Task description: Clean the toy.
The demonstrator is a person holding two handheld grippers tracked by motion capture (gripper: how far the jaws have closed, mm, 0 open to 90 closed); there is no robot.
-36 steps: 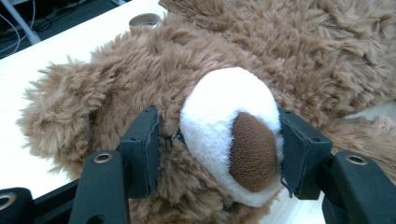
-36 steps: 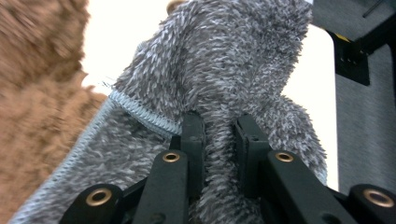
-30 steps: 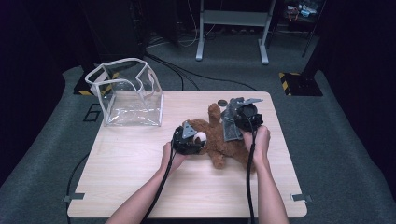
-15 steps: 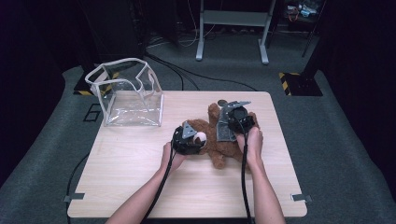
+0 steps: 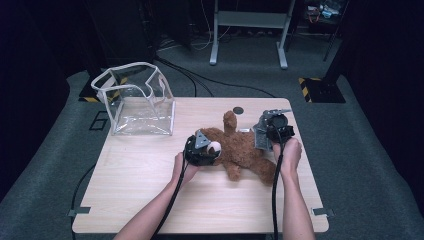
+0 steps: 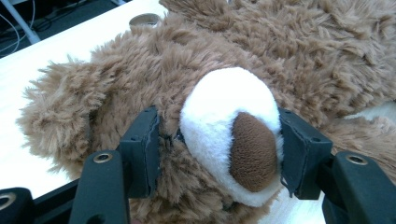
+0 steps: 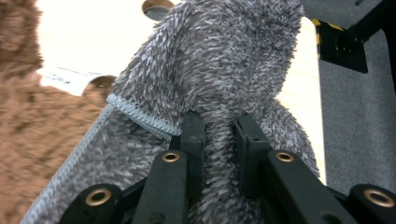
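Note:
A brown teddy bear (image 5: 240,152) lies on its back in the middle of the wooden table (image 5: 150,200), head to the left. My left gripper (image 5: 207,148) is shut on its white muzzle (image 6: 229,121); one pad (image 6: 299,158) presses each side of it. My right gripper (image 5: 266,132) is shut on a fold of grey fluffy cloth (image 5: 259,141) at the bear's right side. In the right gripper view the jaws (image 7: 219,123) pinch the grey cloth (image 7: 224,56), which rises above them, with brown fur (image 7: 18,116) at the left.
A clear plastic bag with white trim (image 5: 140,105) stands open at the table's far left. A small round hole (image 5: 238,110) sits in the table beyond the bear. A white label (image 7: 65,77) lies by the bear. Dark floor and a black-yellow block (image 7: 341,46) lie past the right edge.
My right gripper has moved to the right with the grey cloth, off the bear's body toward the table's right side. The left gripper and the bear's head have stayed put.

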